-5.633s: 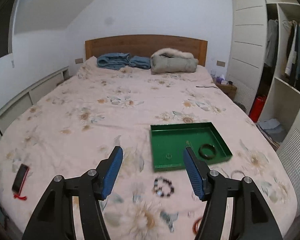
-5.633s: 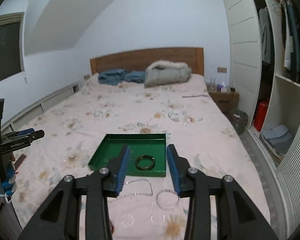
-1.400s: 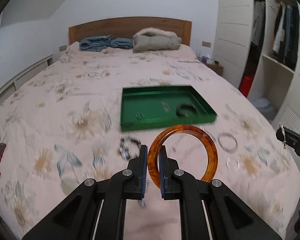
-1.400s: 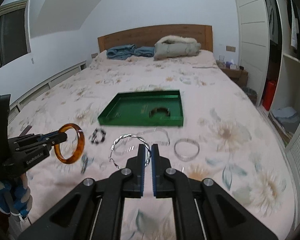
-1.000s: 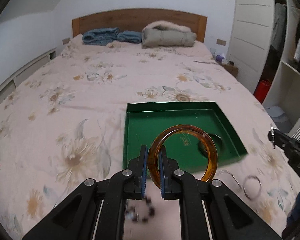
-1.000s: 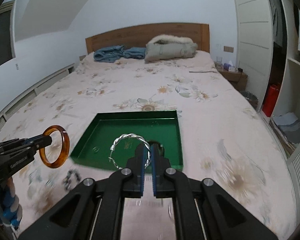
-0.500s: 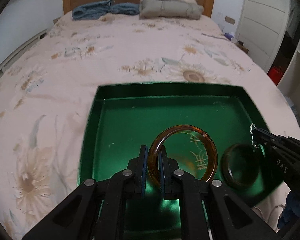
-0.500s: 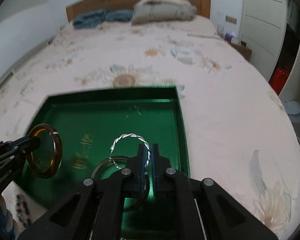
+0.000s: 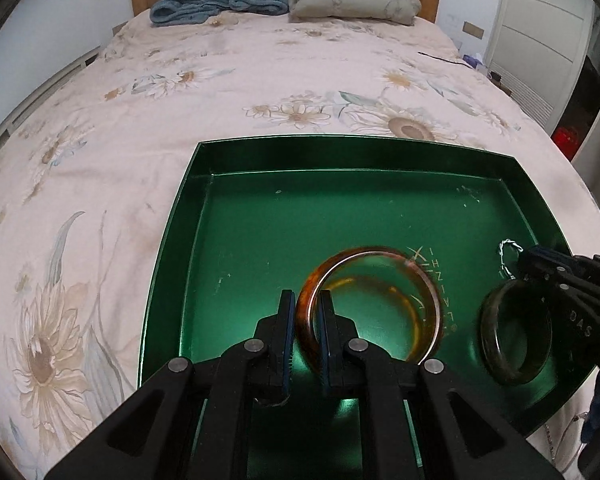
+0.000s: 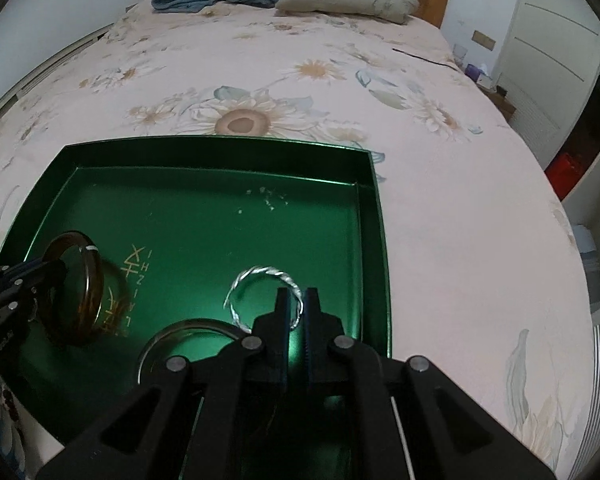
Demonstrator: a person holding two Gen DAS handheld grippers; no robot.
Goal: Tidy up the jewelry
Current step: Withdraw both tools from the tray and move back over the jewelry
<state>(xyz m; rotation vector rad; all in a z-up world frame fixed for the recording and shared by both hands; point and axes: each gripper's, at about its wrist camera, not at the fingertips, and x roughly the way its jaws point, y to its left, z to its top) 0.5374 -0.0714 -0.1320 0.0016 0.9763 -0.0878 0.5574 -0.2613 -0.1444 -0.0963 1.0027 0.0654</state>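
Floral bed (image 9: pixel 260 80), a green tray (image 9: pixel 188 208) on it, both grippers low over the tray.

The left gripper (image 9: pixel 305 320) has its fingers pinched on the rim of an amber bangle (image 9: pixel 428 280), ring upright, hanging just above the tray floor. A dark bangle (image 9: pixel 512 376) lies flat between the two. The right gripper (image 10: pixel 294 308) clamps a twisted silver bracelet (image 10: pixel 260 270), also on edge near the right wall. Each likely needs only to drop and let go.
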